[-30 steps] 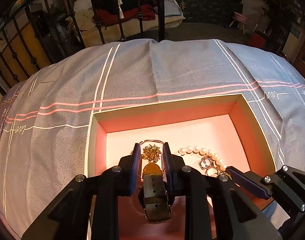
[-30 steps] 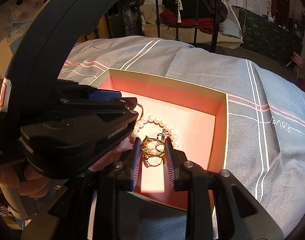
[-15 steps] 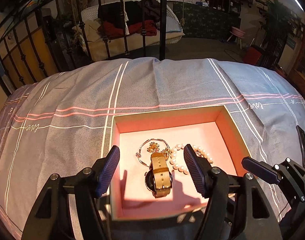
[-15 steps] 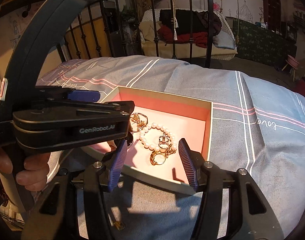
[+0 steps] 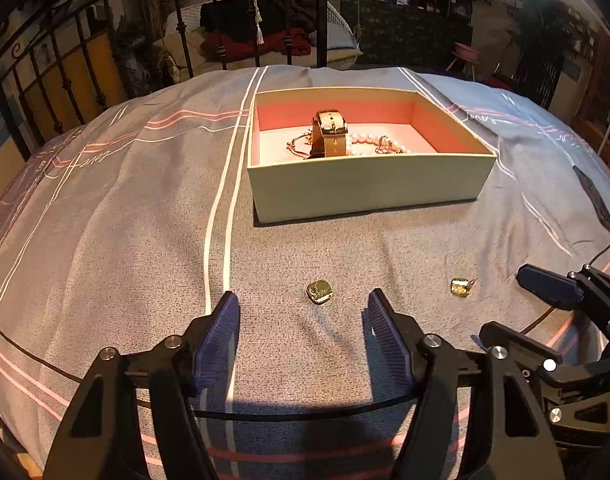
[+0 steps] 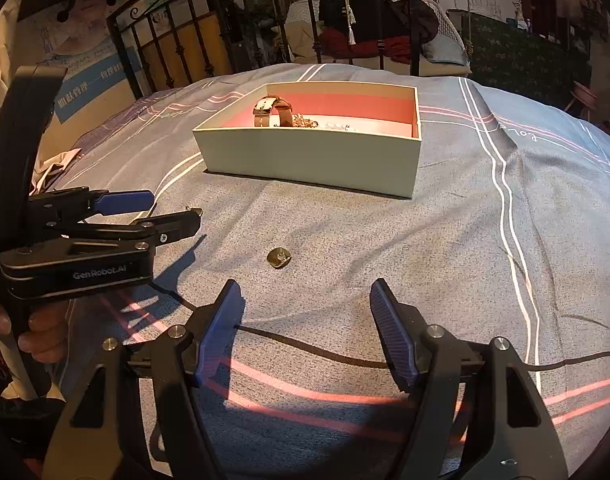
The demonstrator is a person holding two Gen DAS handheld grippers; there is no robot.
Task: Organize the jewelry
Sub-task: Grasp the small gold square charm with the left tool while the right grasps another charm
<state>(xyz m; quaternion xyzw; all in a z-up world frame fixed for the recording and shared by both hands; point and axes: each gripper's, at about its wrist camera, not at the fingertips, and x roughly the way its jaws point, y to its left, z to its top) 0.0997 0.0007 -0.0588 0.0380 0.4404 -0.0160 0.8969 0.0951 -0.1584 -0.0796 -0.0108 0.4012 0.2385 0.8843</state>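
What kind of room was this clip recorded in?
Most likely a bedroom in a home. The pale open box with the pink lining sits on a grey bedspread with white and pink stripes, a black wrought-iron bed frame stands behind it, and clothes are piled on a cream seat beyond.

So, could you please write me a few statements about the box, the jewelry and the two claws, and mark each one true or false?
1. The watch sits inside the box. True.
2. Both claws are shut on jewelry. False: the left claw and the right claw are open and empty.
3. Two small gold pieces lie on the bedspread outside the box. True: one ahead of the left claw, another to its right.
4. The pearl bracelet lies on the bedspread. False: it is in the box, beside the watch.
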